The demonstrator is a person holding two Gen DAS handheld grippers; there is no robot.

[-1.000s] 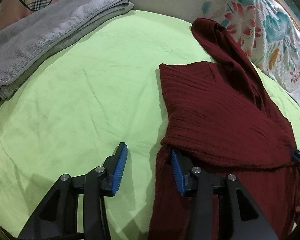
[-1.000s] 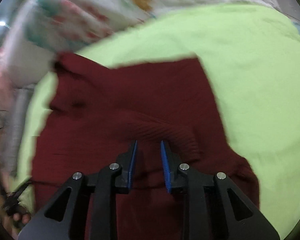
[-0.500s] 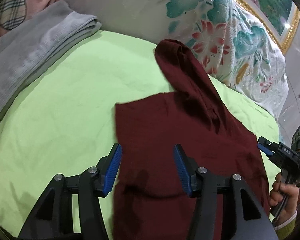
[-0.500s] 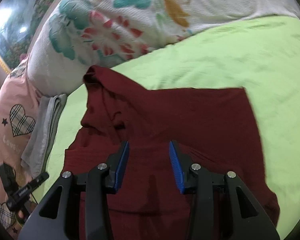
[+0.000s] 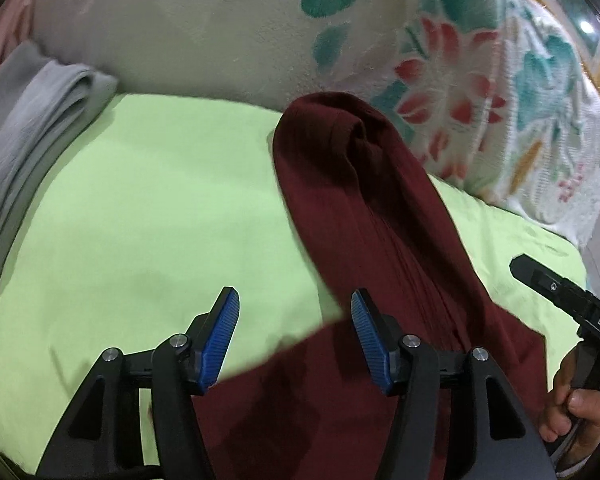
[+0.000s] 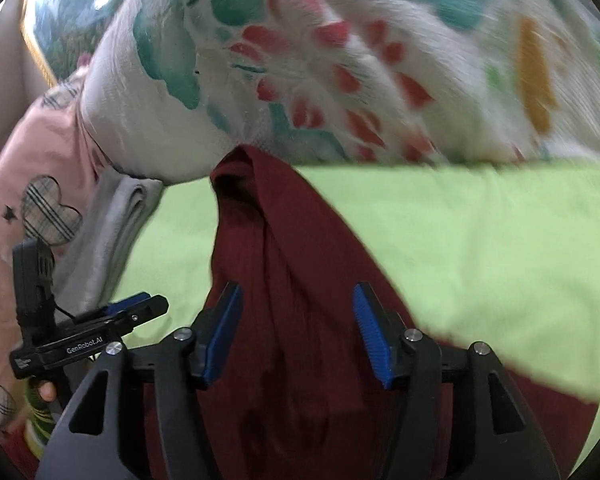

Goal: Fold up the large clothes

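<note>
Item: dark red ribbed knit garment [image 5: 380,240], large, lying on the bed over a lime-green cotton sheet [image 5: 148,208]. One long narrow part, probably a sleeve or hood, runs up toward the head of the bed, its bunched end touching a white quilted bedcover with teal and red flowers [image 5: 440,92]. The broader body lies nearer, under both tools.

Handling, as judged: soft, limp and light to moderate in weight; the ribbing gives the pads some grip, so slipping is unlikely, but the cloth will sag and stretch if lifted by one point. Best taken at an edge or corner, one corner to each tool, with the long part gripped near its bunched end.

Left gripper [image 5: 294,340]: fingers [image 5: 220,336] apart and opening, nothing between them; they hang over the garment's near edge and the sheet.

Right gripper [image 6: 298,336]: fingers [image 6: 370,332] apart and opening, poised over the garment's middle, pads not pressing on the cloth.

Also present: folded grey towel [image 5: 32,128] at the left, well apart from the garment; pink pillow with plaid hearts [image 6: 40,184] behind it.
</note>
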